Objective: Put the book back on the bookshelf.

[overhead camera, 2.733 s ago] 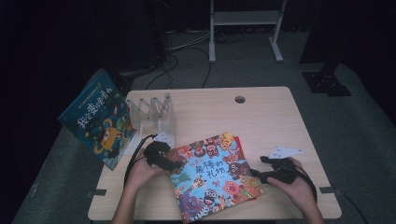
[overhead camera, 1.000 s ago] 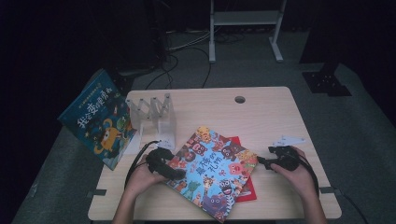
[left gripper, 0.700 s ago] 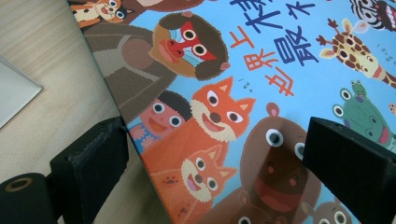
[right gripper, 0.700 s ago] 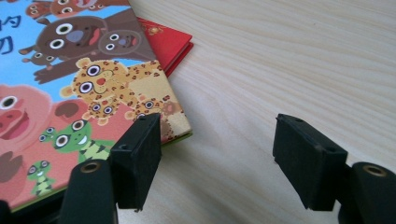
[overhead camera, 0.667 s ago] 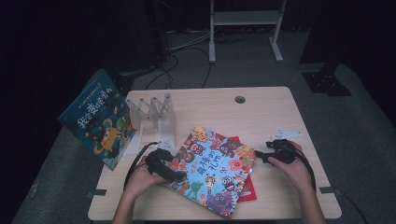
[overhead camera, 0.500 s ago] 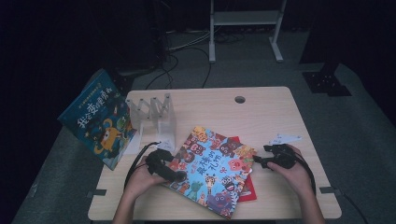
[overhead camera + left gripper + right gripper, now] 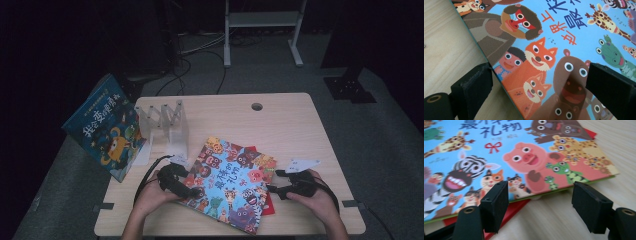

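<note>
Animal book: lies flat and askew on the desk, partly over a red book whose edges show at its right side. Since a second ago it has barely shifted; well before that it lay turned the other way, so the rotation looks finished. Left gripper: at the book's left edge, fingers apart and astride that edge, apparently not pressing, though the high view is too small to be sure. Right gripper: fingers have just been opening, stand apart before the right edge, nothing between them; it has slid level along the desk. Reading: book released, next grip pending. Also present: blue book, clear rack.
</note>
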{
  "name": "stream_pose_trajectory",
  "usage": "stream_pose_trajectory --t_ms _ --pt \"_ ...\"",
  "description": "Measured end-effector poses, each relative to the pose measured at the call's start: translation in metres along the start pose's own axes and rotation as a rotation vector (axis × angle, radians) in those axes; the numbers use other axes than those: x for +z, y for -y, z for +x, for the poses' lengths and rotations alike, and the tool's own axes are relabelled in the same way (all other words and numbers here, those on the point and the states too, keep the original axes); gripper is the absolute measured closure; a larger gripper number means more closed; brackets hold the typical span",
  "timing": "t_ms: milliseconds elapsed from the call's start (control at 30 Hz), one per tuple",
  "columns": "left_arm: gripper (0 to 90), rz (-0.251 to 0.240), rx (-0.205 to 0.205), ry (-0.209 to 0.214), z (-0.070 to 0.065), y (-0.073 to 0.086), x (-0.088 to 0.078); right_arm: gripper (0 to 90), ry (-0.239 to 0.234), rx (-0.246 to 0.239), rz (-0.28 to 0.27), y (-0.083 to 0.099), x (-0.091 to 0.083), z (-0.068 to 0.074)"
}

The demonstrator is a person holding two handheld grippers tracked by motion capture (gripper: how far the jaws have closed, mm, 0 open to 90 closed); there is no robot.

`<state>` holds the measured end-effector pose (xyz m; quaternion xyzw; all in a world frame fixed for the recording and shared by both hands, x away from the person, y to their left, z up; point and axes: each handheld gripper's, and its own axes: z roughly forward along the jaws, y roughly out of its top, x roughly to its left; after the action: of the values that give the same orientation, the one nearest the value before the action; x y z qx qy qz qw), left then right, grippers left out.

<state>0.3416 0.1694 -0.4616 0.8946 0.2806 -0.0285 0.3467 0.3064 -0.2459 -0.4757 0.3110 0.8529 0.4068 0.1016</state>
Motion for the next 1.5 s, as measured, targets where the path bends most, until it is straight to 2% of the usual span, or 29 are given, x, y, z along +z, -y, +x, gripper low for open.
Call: stream_pose_trajectory --t_ms 33,133,400,533,800,967,1067,1167,1267,1367,1500 --pt "6.4 -0.002 -0.005 0.006 0.002 0.0 0.0 29.1 -0.013 -0.002 0.005 0.0 0.001 0.001" --pt "6.3 -0.015 -0.011 -0.016 0.008 -0.001 0.003 29.6 -0.037 -0.018 0.009 0.001 0.001 0.001" --pt "6.0 -0.059 -0.042 -0.036 0.025 -0.008 0.006 29.8 -0.047 -0.026 0.022 -0.001 0.002 0.0" --pt "5.9 -0.066 -0.069 -0.016 0.03 -0.007 0.009 29.7 -0.048 -0.033 0.028 -0.002 0.002 0.0" --pt "5.9 -0.08 -0.068 -0.003 0.032 -0.007 0.011 29.4 -0.043 -0.04 0.037 -0.004 0.003 0.001" --pt "4.5 -0.079 -0.069 0.0 0.034 -0.007 0.012 28.9 -0.069 -0.046 0.025 -0.01 0.012 0.007" --pt "2.3 -0.076 -0.083 -0.011 0.037 -0.006 0.011 28.1 -0.082 -0.056 0.021 -0.015 0.019 0.011" --pt "1.1 -0.065 -0.109 0.003 0.041 -0.004 0.01 27.8 -0.077 -0.068 0.023 -0.019 0.023 0.015" --pt "0.0 -0.062 -0.118 0.007 0.042 -0.004 0.011 27.8 -0.072 -0.069 0.022 -0.021 0.026 0.018" --pt "0.0 -0.048 -0.127 -0.009 0.041 -0.006 0.009 27.8 -0.067 -0.068 0.021 -0.022 0.027 0.021" --pt "0.0 -0.034 -0.148 -0.007 0.04 -0.01 0.005 27.7 -0.066 -0.066 0.018 -0.022 0.029 0.023"
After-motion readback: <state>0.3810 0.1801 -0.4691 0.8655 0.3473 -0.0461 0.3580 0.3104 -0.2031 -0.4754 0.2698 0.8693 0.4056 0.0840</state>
